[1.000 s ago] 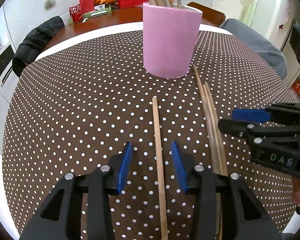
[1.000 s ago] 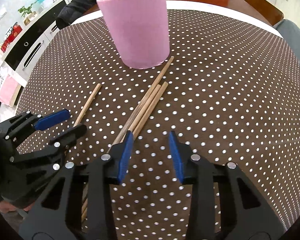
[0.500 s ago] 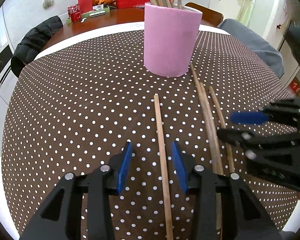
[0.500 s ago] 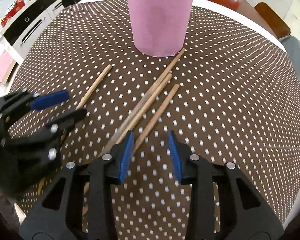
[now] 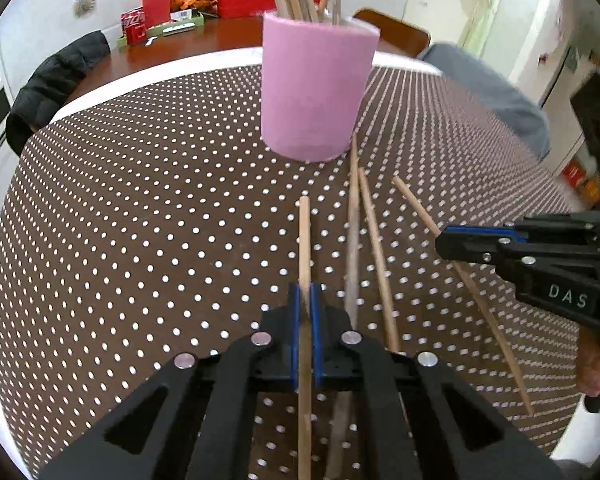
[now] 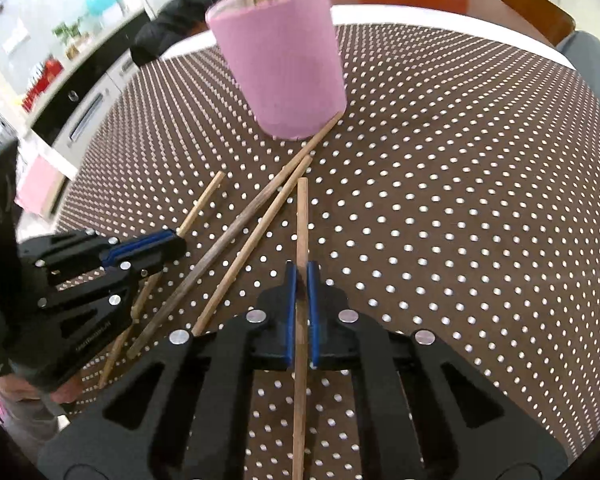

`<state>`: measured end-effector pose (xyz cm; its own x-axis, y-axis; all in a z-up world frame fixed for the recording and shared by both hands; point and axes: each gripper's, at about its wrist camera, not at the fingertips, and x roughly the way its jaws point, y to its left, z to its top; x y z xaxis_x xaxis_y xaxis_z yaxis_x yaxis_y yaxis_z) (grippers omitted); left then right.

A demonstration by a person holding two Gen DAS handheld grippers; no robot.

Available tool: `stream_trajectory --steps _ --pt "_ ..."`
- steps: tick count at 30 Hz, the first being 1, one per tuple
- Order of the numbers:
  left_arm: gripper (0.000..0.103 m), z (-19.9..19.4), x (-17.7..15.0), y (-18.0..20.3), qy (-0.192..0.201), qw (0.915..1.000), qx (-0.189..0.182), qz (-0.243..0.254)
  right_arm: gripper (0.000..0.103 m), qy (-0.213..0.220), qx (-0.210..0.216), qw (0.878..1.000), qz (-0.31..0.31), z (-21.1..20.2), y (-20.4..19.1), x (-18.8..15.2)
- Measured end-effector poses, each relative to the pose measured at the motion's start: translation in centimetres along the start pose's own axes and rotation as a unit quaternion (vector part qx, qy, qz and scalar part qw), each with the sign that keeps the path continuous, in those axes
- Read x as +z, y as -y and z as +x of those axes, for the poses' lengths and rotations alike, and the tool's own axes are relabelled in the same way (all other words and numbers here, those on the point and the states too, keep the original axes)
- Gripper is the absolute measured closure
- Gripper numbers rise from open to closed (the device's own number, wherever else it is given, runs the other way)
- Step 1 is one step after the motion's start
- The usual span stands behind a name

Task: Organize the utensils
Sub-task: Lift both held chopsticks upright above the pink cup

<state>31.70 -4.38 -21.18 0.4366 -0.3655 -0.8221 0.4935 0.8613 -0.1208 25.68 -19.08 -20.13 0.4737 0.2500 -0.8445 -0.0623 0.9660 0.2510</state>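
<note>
A pink cup (image 5: pixel 314 88) holding several wooden chopsticks stands on the brown polka-dot tablecloth; it also shows in the right wrist view (image 6: pixel 284 68). My left gripper (image 5: pixel 305 304) is shut on a light wooden chopstick (image 5: pixel 304 240) that points toward the cup. My right gripper (image 6: pixel 301 280) is shut on another chopstick (image 6: pixel 301 216); in the left wrist view the right gripper (image 5: pixel 448 242) is at the right with that chopstick (image 5: pixel 416 204). Two more chopsticks (image 5: pixel 364 232) lie loose between the grippers, one darker (image 6: pixel 236 224). The left gripper (image 6: pixel 172 242) appears at the left of the right wrist view.
The tablecloth (image 5: pixel 140 220) covers a round table. Behind it a wooden table (image 5: pixel 188 40) carries red boxes. A black jacket (image 5: pixel 56 76) hangs on a chair at the left. A wooden chair back (image 6: pixel 536 0) and a grey-clad seat are at the far right.
Both grippers have closed, each on a chopstick. The right one's chopstick has swung away from the other two. Both cameras sit closer to the table.
</note>
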Motion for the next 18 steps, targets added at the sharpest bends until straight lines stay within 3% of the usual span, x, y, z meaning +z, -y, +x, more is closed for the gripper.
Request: stream_trajectory --steps 5,8,12,15,18 --pt "0.098 -3.8 0.1 -0.8 0.075 0.9961 -0.014 -0.045 0.097 0.054 0.046 0.997 0.007 -3.1 1.3 -0.4" --pt "0.098 -6.3 1.1 -1.1 0.124 0.9902 -0.018 -0.063 0.097 0.114 0.07 0.991 -0.001 -6.3 1.9 0.5" --pt "0.098 -11.1 3.4 -0.8 0.222 0.9719 -0.021 -0.074 0.097 0.193 0.085 0.977 -0.018 -10.1 2.1 2.7" --pt "0.098 -14.3 5.9 -0.3 0.304 0.9501 -0.025 -0.065 0.097 0.25 0.088 0.964 -0.028 -12.5 1.2 4.8" --pt "0.097 -15.7 9.3 1.0 0.348 0.9358 -0.025 -0.051 0.097 0.289 0.092 0.952 -0.034 -14.1 0.2 7.6"
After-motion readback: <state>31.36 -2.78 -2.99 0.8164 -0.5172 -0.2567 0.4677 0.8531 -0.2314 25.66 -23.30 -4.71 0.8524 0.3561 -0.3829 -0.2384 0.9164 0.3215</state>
